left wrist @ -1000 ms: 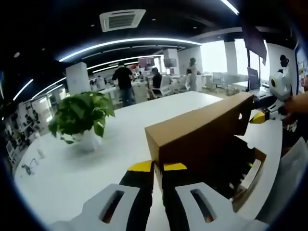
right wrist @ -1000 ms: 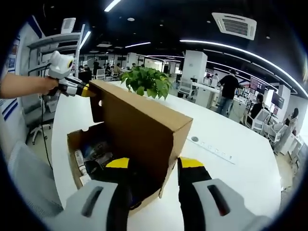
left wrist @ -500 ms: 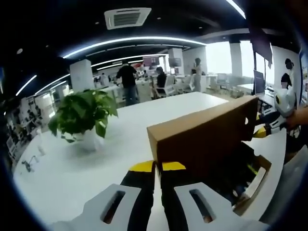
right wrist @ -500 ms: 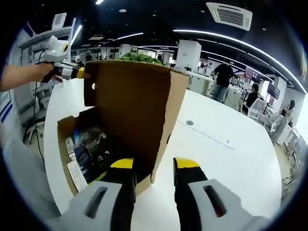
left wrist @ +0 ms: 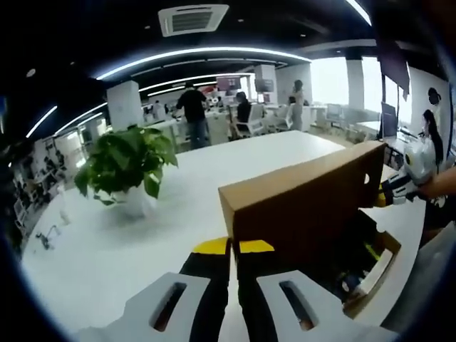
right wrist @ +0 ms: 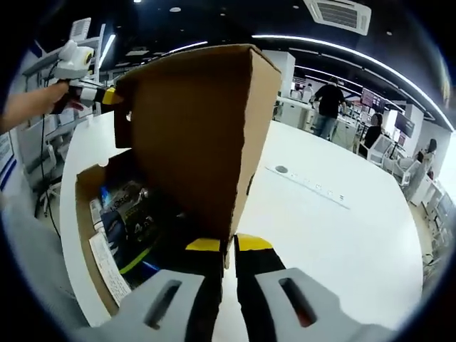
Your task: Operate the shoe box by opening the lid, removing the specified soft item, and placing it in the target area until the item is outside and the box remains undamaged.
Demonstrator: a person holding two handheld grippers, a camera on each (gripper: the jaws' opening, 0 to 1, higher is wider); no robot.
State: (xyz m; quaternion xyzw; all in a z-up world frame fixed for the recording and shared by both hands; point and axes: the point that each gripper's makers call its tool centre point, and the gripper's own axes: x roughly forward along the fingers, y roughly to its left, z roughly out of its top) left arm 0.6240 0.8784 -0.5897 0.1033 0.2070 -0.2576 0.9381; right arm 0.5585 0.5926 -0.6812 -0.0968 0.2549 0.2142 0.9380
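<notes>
The left gripper [left wrist: 234,246] points along the raised lid [left wrist: 299,206] of the shoe box, its yellow-tipped jaws nearly together on the lid's near corner edge. In the right gripper view it appears at the lid's far corner [right wrist: 107,95], held by the person's hand [right wrist: 57,96] with the forearm reaching in from the side. The right gripper [right wrist: 228,244] has its jaws drawn close on the lid's near bottom corner. In the left gripper view it sits at the lid's far end [left wrist: 388,196], a hand [left wrist: 420,191] behind it.
</notes>
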